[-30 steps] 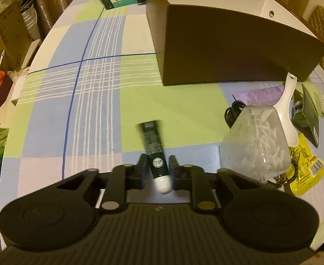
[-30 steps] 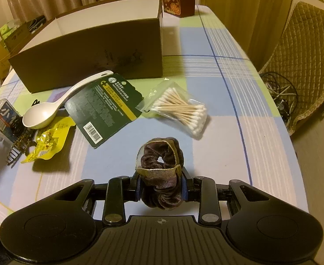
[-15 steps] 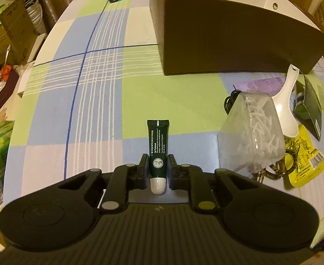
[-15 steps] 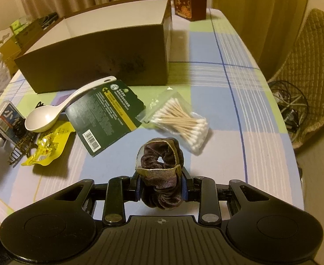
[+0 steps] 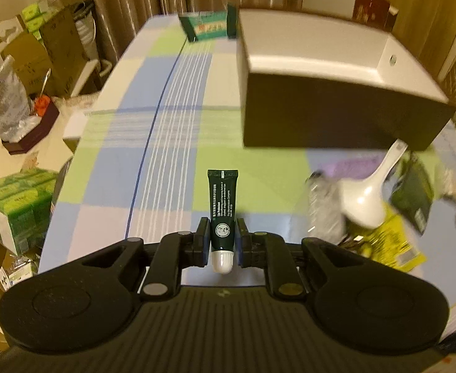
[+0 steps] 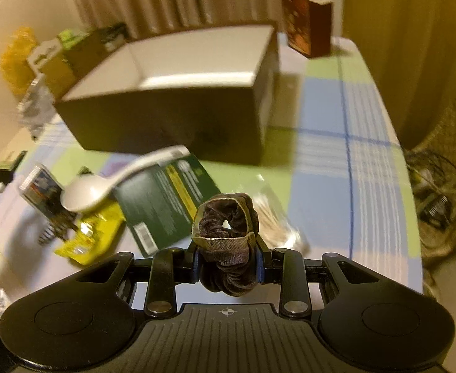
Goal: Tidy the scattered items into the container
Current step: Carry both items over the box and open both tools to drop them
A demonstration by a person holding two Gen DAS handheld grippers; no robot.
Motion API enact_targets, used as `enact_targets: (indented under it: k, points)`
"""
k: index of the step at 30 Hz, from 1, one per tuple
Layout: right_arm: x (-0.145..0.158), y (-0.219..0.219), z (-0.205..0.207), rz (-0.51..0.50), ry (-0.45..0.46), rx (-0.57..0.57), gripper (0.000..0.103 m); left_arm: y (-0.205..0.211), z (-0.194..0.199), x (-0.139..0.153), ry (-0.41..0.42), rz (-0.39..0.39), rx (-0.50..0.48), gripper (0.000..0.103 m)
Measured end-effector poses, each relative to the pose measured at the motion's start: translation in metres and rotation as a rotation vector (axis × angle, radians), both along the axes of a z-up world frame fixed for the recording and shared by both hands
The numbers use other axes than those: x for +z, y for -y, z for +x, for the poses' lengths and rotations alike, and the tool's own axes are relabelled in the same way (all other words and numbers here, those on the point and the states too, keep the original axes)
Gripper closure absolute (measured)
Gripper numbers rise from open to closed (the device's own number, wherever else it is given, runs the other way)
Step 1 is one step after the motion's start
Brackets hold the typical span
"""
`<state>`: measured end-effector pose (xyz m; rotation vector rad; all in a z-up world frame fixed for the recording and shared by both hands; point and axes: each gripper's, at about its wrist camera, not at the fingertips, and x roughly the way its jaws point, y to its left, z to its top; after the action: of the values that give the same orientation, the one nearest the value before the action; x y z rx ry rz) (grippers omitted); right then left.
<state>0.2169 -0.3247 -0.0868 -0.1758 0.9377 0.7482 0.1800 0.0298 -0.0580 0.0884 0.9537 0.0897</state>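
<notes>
My left gripper [image 5: 222,237] is shut on a dark green tube [image 5: 222,205] with a white cap, held above the checked tablecloth. My right gripper [image 6: 227,259] is shut on a dark velvet scrunchie [image 6: 226,239], also lifted off the table. The open box [image 5: 336,93], dark outside and white inside, stands ahead of both grippers; it also shows in the right wrist view [image 6: 197,93]. A white spoon [image 6: 110,183], a green card [image 6: 169,199], a yellow packet [image 6: 91,236], a bag of cotton swabs [image 6: 277,220] and a clear bag [image 5: 324,211] lie in front of the box.
A green packet [image 5: 209,28] stands at the table's far end. A brown carton [image 6: 308,21] stands behind the box. Boxes and bags [image 5: 26,93] crowd the floor left of the table. A padded chair [image 6: 445,171] and cables [image 6: 436,192] are to the right.
Both grippers have risen and tilted up with their items, so the box's white inside now shows. The tube straightened between the left fingers.
</notes>
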Motion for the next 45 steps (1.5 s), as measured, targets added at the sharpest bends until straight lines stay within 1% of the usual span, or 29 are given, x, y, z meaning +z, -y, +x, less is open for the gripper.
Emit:
enact_targets:
  k: [5, 9, 14, 18, 22, 26, 30, 34, 41, 45]
  points:
    - [0.027, -0.004, 0.021, 0.08, 0.021, 0.087, 0.074, 0.025, 0.003, 0.029, 0.061, -0.032, -0.027, 0.091]
    - [0.051, -0.015, 0.046, 0.13, 0.064, 0.151, 0.074, 0.046, 0.015, 0.045, 0.112, -0.066, -0.07, 0.091]
    - [0.077, -0.041, 0.076, 0.163, 0.115, 0.203, 0.074, 0.067, 0.041, 0.062, 0.168, -0.088, -0.139, 0.091]
    - [0.082, -0.066, 0.093, 0.17, 0.129, 0.218, 0.074, 0.079, 0.073, 0.07, 0.179, -0.093, -0.196, 0.091]
    - [0.08, -0.095, 0.113, 0.172, 0.114, 0.222, 0.074, 0.085, 0.108, 0.074, 0.178, -0.115, -0.258, 0.091]
    - [0.073, -0.123, 0.133, 0.156, 0.088, 0.217, 0.074, 0.088, 0.145, 0.073, 0.158, -0.133, -0.294, 0.091]
    - [0.058, -0.148, 0.147, 0.114, 0.06, 0.201, 0.074, 0.092, 0.179, 0.064, 0.123, -0.137, -0.332, 0.091]
    - [0.042, -0.165, 0.156, 0.071, 0.04, 0.187, 0.074, 0.095, 0.208, 0.047, 0.078, -0.126, -0.36, 0.091]
    - [0.023, -0.183, 0.169, 0.017, -0.016, 0.171, 0.074, 0.101, 0.234, 0.019, 0.01, -0.099, -0.408, 0.091]
    - [0.012, -0.187, 0.17, -0.018, -0.051, 0.181, 0.074, 0.109, 0.242, 0.005, -0.03, -0.088, -0.436, 0.091]
